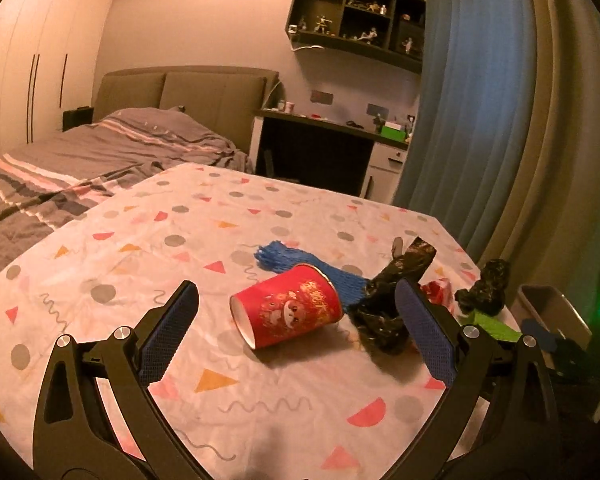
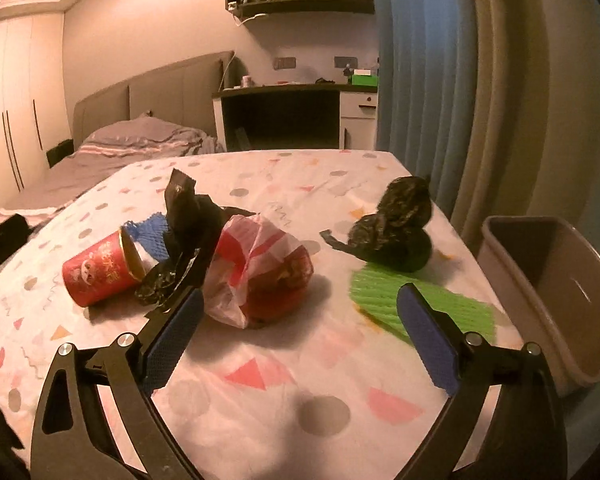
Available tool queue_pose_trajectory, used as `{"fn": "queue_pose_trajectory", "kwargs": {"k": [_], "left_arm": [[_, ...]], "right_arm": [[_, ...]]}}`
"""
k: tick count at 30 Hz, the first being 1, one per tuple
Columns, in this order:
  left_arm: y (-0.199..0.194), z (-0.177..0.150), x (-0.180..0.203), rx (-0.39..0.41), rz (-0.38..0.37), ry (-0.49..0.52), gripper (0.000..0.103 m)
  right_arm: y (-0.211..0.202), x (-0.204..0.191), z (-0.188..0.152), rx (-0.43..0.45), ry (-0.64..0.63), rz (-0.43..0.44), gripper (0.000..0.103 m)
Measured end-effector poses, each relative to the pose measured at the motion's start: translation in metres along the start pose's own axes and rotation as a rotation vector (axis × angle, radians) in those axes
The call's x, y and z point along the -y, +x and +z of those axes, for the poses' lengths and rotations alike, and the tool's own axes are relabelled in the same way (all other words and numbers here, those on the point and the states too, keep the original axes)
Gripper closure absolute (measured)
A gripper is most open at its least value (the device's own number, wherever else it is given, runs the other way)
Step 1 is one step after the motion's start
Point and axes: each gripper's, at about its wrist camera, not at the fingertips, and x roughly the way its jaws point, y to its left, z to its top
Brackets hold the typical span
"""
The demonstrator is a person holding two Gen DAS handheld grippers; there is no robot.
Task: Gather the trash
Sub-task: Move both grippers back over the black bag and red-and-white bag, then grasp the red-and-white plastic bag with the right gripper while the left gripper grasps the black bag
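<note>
Both tongs are wide apart and hold nothing. The left tongs (image 1: 296,320) face the red cup (image 1: 288,310) lying on the bench (image 1: 100,280), ready to grab. The bin (image 2: 548,292) waits beside the bench.

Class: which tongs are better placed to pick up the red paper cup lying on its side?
Probably the left tongs: open, with the red paper cup lying directly between the fingers. The right tongs face the red-and-white plastic bag.
</note>
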Motion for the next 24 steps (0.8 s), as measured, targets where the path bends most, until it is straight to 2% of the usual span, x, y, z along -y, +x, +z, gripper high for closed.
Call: {"fn": "queue_pose_trajectory", "kwargs": {"k": [6,8,9,10,11,14,18,24], "left_arm": [[0.005,0.002,-0.005,0.0,-0.009,0.0,0.006],[0.005,0.002,-0.005,0.0,-0.017,-0.001,0.006],[0.006,0.002,-0.004,0.0,-0.019,0.001,0.006],[0.006,0.003,-0.004,-0.001,-0.022,0.004,0.006],[0.007,0.003,-0.003,-0.002,-0.028,0.008,0.006],[0.009,0.003,0.0,-0.005,-0.044,0.021,0.006],[0.011,0.002,0.007,-0.006,-0.076,0.041,0.006],[0.015,-0.002,0.022,-0.016,-0.138,0.076,0.006]], "right_arm": [[0.023,-0.006,0.009,-0.063,0.015,0.021,0.029],[0.03,-0.01,0.012,-0.082,0.004,0.029,0.039],[0.034,-0.011,0.012,-0.098,0.003,0.03,0.041],[0.038,-0.012,0.012,-0.113,0.005,0.034,0.049],[0.041,-0.012,0.012,-0.125,0.006,0.044,0.063],[0.047,-0.013,0.011,-0.153,-0.006,0.076,0.09],[0.035,-0.013,0.008,-0.117,-0.032,0.081,0.096],[-0.007,0.005,0.003,-0.024,-0.007,0.071,0.096]]}}
